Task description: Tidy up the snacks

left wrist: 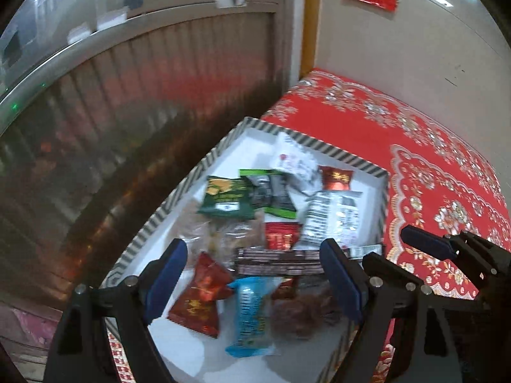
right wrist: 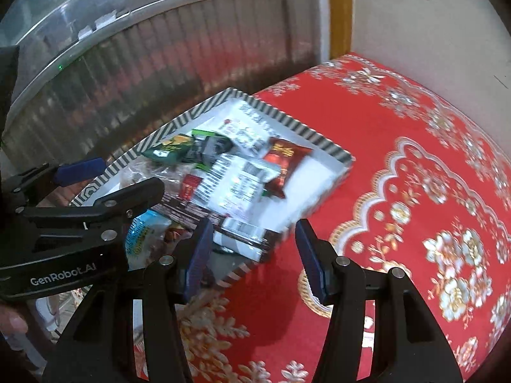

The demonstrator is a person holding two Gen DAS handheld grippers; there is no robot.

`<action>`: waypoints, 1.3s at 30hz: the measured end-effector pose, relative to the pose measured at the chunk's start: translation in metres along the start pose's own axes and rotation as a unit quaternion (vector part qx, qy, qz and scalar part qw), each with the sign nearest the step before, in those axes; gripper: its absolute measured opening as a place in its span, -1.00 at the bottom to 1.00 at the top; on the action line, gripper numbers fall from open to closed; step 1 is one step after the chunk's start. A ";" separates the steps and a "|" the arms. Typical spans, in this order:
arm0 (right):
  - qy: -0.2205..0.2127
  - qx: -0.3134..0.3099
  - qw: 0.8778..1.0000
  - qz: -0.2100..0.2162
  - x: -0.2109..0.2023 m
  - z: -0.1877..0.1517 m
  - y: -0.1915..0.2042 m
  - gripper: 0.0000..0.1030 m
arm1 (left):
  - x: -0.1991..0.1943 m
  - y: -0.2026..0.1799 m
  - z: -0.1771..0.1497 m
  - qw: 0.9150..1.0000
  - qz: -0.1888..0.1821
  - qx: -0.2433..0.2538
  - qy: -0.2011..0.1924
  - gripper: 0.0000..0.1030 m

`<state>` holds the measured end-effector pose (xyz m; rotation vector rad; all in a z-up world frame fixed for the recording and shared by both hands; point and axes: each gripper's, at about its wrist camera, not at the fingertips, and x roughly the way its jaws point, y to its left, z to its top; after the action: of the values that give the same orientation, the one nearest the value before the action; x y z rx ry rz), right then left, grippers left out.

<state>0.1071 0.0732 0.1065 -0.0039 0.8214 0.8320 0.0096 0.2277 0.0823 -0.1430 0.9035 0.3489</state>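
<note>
step: snack tray (left wrist: 204, 162) is approached, nothing picked yet
left hand-held gripper (left wrist: 254, 282): open, empty
right hand-held gripper (right wrist: 252, 255): open, empty
next: one packet is to be singled out

Black grippers, blue fingers (left wrist: 338, 274), silver screws, GenRobot.AI marking

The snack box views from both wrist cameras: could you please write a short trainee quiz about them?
1. True or false: the left gripper is holding a snack.
2. The striped-rim box sits on: A) a bare wooden floor, B) a red floral cloth, C) a glass shelf.
3. Fill in: the blue packet lies beside a ____ packet on its left in the left wrist view.

Key:
1. False: its jaws stand open over the box with nothing between the pads.
2. B.
3. Red: the red packet lies next to it.
</note>
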 end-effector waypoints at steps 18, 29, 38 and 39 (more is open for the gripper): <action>0.020 -0.028 0.999 0.014 0.023 0.012 0.024 0.04 | 0.008 0.027 -0.007 0.999 0.013 -0.030 0.008 0.68; 0.021 -0.030 0.999 0.017 0.024 0.013 0.027 0.04 | 0.009 0.027 -0.007 0.999 0.010 -0.030 0.009 0.68; 0.021 -0.031 0.999 0.017 0.025 0.013 0.028 0.04 | 0.009 0.028 -0.006 0.999 0.010 -0.030 0.009 0.68; 0.021 -0.031 0.999 0.017 0.025 0.013 0.028 0.04 | 0.008 0.029 -0.006 0.999 0.010 -0.030 0.009 0.68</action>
<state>0.1069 0.1130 0.1081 -0.0624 0.8369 0.8914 -0.0005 0.2547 0.0724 -0.1922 0.9137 0.3949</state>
